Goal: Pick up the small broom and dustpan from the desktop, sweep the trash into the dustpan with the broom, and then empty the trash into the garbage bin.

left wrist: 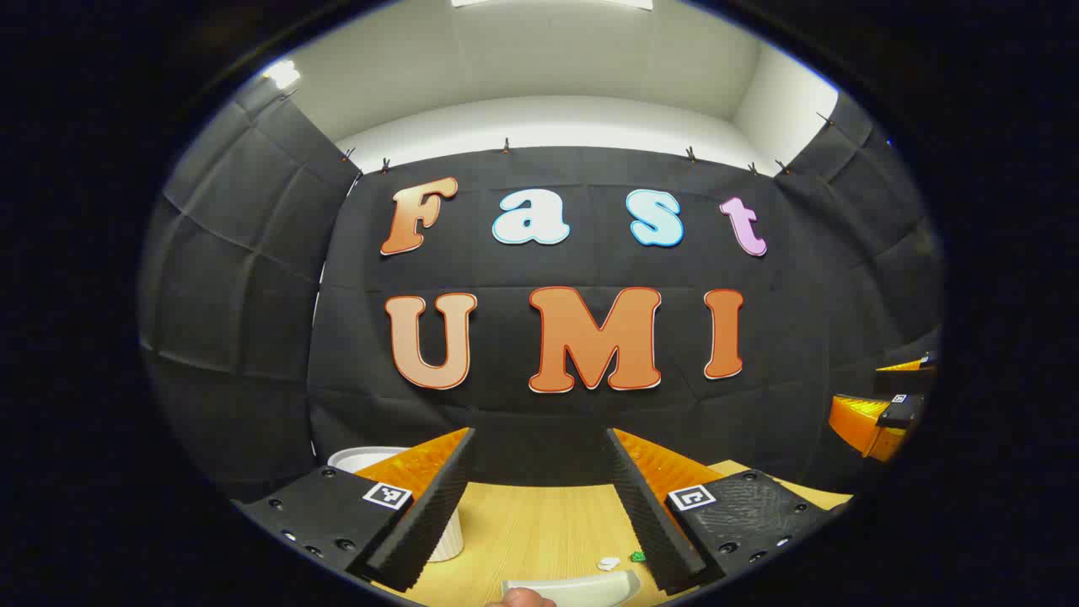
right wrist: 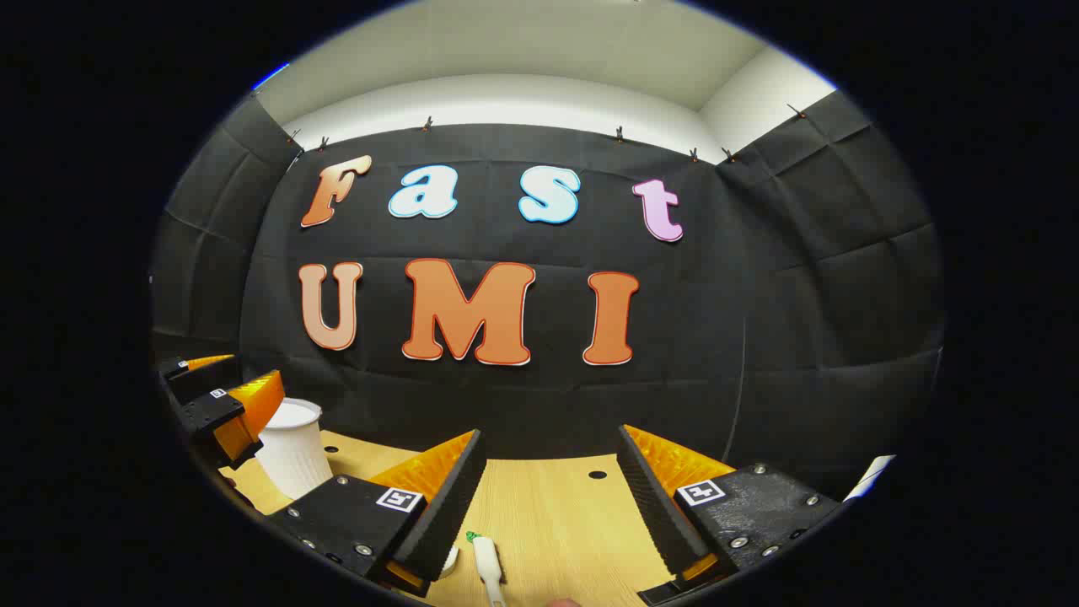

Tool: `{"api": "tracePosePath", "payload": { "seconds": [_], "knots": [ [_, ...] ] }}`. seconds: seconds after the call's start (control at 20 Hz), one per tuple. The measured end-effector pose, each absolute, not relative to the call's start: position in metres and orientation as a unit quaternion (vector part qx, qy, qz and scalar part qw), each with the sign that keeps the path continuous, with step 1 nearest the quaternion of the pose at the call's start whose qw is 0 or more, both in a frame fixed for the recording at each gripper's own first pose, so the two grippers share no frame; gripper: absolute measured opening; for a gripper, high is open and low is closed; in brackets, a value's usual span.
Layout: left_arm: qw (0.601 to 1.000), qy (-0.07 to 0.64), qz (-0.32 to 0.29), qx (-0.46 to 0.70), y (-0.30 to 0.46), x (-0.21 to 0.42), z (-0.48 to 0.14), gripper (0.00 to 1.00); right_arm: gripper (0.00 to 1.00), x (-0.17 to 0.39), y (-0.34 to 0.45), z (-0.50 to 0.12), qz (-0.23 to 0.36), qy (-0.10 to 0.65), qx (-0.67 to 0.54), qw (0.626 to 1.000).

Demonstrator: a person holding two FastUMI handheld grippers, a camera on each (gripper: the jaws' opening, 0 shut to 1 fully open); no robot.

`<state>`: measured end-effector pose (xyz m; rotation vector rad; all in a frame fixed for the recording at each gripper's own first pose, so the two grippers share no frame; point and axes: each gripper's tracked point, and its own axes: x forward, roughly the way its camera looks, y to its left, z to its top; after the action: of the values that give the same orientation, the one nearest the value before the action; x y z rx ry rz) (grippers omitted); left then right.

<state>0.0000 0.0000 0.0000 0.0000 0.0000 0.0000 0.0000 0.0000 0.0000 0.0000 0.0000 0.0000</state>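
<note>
Wooden desktop (left wrist: 539, 523): white garbage bin (right wrist: 293, 455), contents hidden.

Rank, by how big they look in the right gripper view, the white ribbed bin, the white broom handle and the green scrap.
1. White ribbed plastic bin, largest.
2. White broom handle, partly cut off at the view's bottom.
3. Small green scrap, tiniest.
The bin stands farther away, so it truly is larger.

I see a white ribbed garbage bin (right wrist: 293, 455) on my pale wood-grain desktop (right wrist: 556, 514), a white dustpan (left wrist: 582, 586), and 1 green scrap (left wrist: 637, 556).
</note>
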Motion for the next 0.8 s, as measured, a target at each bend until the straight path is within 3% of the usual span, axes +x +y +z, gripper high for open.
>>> {"api": "tracePosePath", "payload": {
  "seconds": [0.1, 0.15, 0.4, 0.65, 0.8],
  "knots": [
    [1.0, 0.002, -0.002, -0.007, -0.006, 0.0, 0.0, 0.94, 1.0, 0.002, -0.002, -0.004, 0.008, 0.003, -0.002, 1.0],
    [1.0, 0.007, -0.002, -0.01, -0.006, 0.001, -0.002, 0.94, 0.93, 0.003, -0.004, -0.006, 0.01, 0.005, -0.002, 1.0],
    [0.999, 0.016, -0.006, -0.035, 0.007, 0.016, -0.007, 0.94, 0.94, 0.009, -0.006, -0.014, 0.024, 0.021, 0.004, 0.999],
    [0.997, 0.017, -0.054, -0.047, 0.005, 0.025, -0.01, 0.94, 0.94, 0.01, -0.003, -0.012, 0.044, 0.013, -0.019, 0.999],
    [0.997, 0.025, -0.044, -0.058, 0.006, 0.022, -0.013, 0.94, 0.94, 0.007, 0.0, -0.016, 0.048, 0.018, -0.015, 0.999]
  ]
}}
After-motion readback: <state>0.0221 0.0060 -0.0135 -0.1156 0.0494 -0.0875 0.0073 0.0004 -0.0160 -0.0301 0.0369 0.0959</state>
